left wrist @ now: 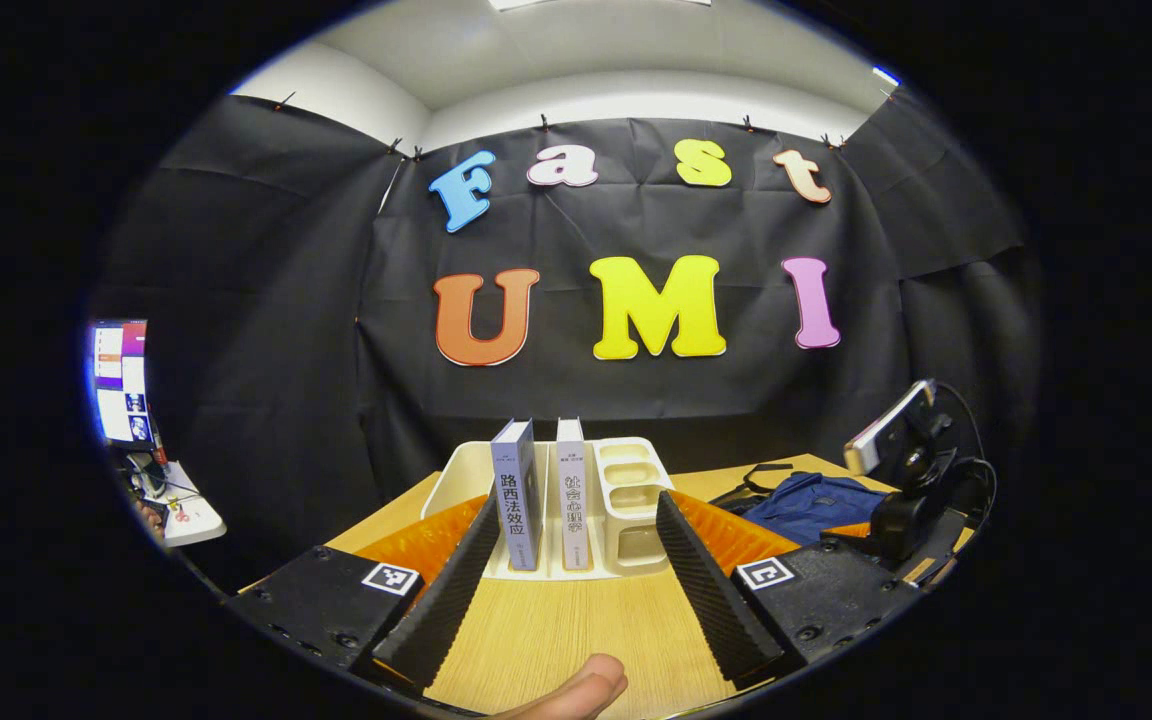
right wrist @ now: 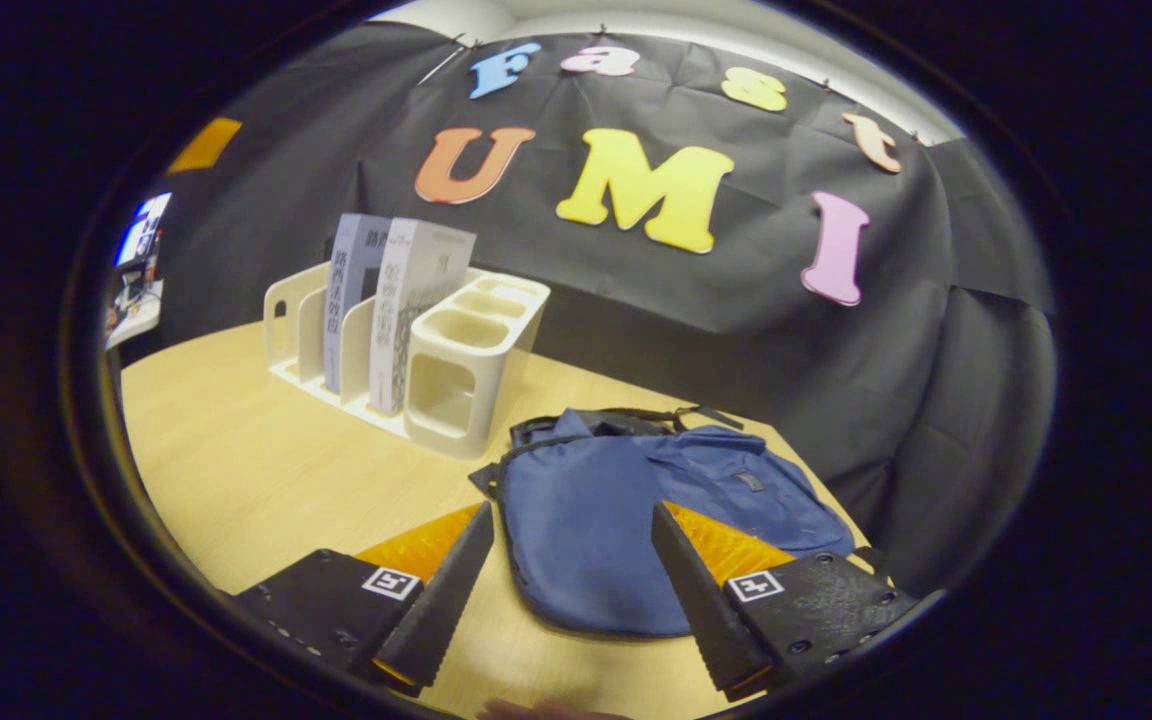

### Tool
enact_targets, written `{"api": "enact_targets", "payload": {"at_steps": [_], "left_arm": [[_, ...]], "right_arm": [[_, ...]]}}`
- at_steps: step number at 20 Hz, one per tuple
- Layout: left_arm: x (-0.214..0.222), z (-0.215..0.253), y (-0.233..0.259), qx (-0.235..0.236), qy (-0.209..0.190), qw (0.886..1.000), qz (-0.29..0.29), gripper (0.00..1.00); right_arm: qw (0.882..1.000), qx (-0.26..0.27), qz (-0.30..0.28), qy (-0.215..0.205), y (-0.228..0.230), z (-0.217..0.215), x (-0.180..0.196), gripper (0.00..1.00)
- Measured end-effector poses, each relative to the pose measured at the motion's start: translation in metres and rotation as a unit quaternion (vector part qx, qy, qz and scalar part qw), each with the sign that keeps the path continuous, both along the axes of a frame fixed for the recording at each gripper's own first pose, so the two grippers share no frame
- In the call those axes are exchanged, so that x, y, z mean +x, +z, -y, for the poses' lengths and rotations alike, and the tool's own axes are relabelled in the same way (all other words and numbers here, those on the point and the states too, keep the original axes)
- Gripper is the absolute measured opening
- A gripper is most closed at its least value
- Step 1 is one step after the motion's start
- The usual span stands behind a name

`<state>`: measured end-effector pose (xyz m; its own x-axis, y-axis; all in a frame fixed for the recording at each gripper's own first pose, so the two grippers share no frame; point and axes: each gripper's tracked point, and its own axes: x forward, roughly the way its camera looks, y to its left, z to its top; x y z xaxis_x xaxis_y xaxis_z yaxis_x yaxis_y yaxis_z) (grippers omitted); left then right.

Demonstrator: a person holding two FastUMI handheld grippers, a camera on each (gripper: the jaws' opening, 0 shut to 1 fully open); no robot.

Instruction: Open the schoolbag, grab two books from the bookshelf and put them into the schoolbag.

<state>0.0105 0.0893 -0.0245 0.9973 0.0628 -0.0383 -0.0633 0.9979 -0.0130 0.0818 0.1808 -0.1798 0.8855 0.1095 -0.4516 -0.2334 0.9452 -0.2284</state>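
Observation:
A white bookshelf (left wrist: 466, 475) stands on the wooden table straight ahead of my left gripper (left wrist: 576, 500), which is open with nothing between its fingers. Two books stand upright in it: a lilac-spined one (left wrist: 516, 490) and a paler one (left wrist: 572, 495) beside it. The blue schoolbag (right wrist: 616, 520) lies flat on the table, and my right gripper (right wrist: 572, 512) hovers open over its near end. The bookshelf (right wrist: 286, 310) and both books (right wrist: 406, 300) stand to the bag's left in the right gripper view. In the left gripper view the bag (left wrist: 806, 500) lies right of the shelf, with the right gripper (left wrist: 911, 500) over it.
The shelf's right end is a block of small open compartments (left wrist: 631, 490). A lit monitor (left wrist: 121, 380) and a small white stand with oddments (left wrist: 186, 515) sit off the table's left side. Bare wooden tabletop (right wrist: 236, 450) stretches in front of the shelf. A thumb (left wrist: 576, 690) shows at the bottom edge.

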Motion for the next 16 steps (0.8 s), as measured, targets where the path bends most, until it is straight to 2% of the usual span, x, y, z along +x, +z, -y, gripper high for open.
{"api": "enact_targets", "payload": {"at_steps": [3,5,7,8,9,12,14,15,16], "left_arm": [[0.004,-0.002,-0.007,-0.004,0.001,1.000,-0.010,0.99],[0.008,-0.002,-0.010,-0.005,0.000,1.000,-0.014,0.99],[0.017,-0.001,-0.012,-0.006,-0.003,1.000,-0.019,0.99],[0.020,0.000,-0.015,-0.007,-0.004,1.000,-0.023,0.99],[0.021,0.000,-0.017,-0.008,-0.005,1.000,-0.027,0.99],[0.023,0.003,-0.023,-0.011,-0.007,0.999,-0.035,0.99],[0.023,0.005,-0.024,-0.019,-0.011,0.999,-0.036,0.99],[0.024,0.006,-0.025,-0.020,-0.011,0.999,-0.037,0.99],[0.025,0.006,-0.026,-0.019,-0.010,0.999,-0.037,0.99]], "right_arm": [[0.999,-0.047,-0.025,0.012,-0.029,-0.014,0.015,0.95],[0.995,-0.080,-0.056,0.004,-0.052,-0.011,0.023,0.98],[0.993,-0.105,-0.050,-0.015,-0.052,-0.006,0.033,0.94],[0.991,-0.120,-0.047,-0.025,-0.050,-0.001,0.038,0.98],[0.990,-0.129,-0.048,-0.037,-0.050,0.004,0.038,0.90],[0.988,-0.141,-0.026,-0.050,-0.037,0.009,0.044,0.82],[0.988,-0.145,-0.020,-0.047,-0.032,0.008,0.050,0.62],[0.988,-0.147,-0.025,-0.049,-0.032,0.009,0.048,0.56],[0.988,-0.141,-0.030,-0.050,-0.032,0.007,0.050,0.40]]}}
